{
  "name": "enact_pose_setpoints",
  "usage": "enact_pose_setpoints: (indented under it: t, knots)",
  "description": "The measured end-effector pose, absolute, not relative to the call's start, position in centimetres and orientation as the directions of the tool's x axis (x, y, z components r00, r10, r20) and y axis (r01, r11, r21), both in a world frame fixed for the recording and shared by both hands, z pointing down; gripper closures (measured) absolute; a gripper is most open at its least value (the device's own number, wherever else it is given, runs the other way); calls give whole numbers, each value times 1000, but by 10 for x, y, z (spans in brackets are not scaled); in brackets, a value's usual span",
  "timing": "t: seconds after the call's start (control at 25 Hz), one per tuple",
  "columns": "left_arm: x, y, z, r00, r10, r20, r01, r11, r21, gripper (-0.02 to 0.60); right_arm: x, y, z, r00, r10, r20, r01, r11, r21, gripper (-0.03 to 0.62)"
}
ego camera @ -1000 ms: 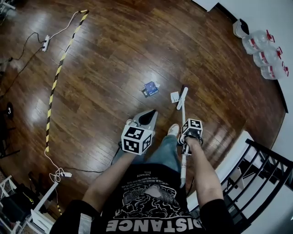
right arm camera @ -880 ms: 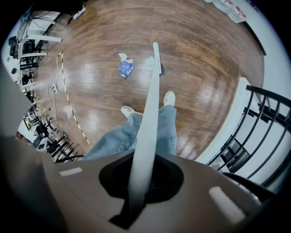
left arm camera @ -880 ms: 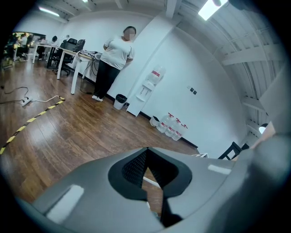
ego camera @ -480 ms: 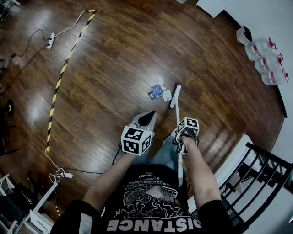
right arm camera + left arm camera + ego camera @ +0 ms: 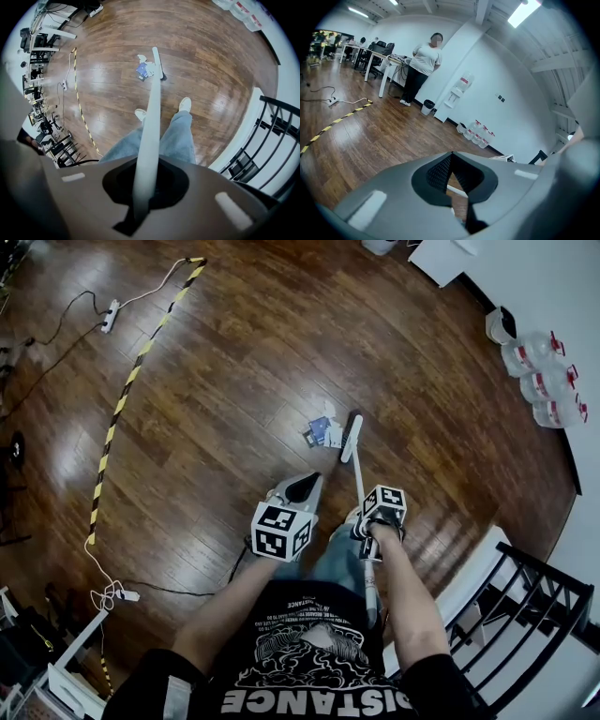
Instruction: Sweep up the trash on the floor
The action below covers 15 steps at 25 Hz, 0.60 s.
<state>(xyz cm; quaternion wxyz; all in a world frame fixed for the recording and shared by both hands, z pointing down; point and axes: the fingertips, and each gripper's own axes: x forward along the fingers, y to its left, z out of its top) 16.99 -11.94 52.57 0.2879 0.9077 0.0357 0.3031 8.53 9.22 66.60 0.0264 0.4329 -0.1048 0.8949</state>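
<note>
We see a dark reddish-brown plank floor (image 5: 234,362) with pale streaks of glare. The trash (image 5: 322,432) is scraps of blue and white. The broom (image 5: 353,451) is white from handle to head. A tape (image 5: 120,409) is striped yellow and black. The left hand-held gripper (image 5: 304,487) is grey, and its cube is patterned with black-and-white squares; the right hand-held gripper (image 5: 145,185) carries the same pattern on its cube. We note blue jeans (image 5: 328,561), white shoes (image 5: 139,114), a black shirt (image 5: 300,648) with white print, a black railing (image 5: 548,568) and clear jugs (image 5: 544,385) with red caps.
</note>
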Motion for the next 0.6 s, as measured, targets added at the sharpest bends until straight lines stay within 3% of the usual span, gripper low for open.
enact_pose_setpoints:
  t: [0.6]
  knots:
    - [149, -70, 511, 843, 136, 520, -178, -842, 509, 577, 90, 172, 655, -561, -32, 827, -289, -929, -232, 594]
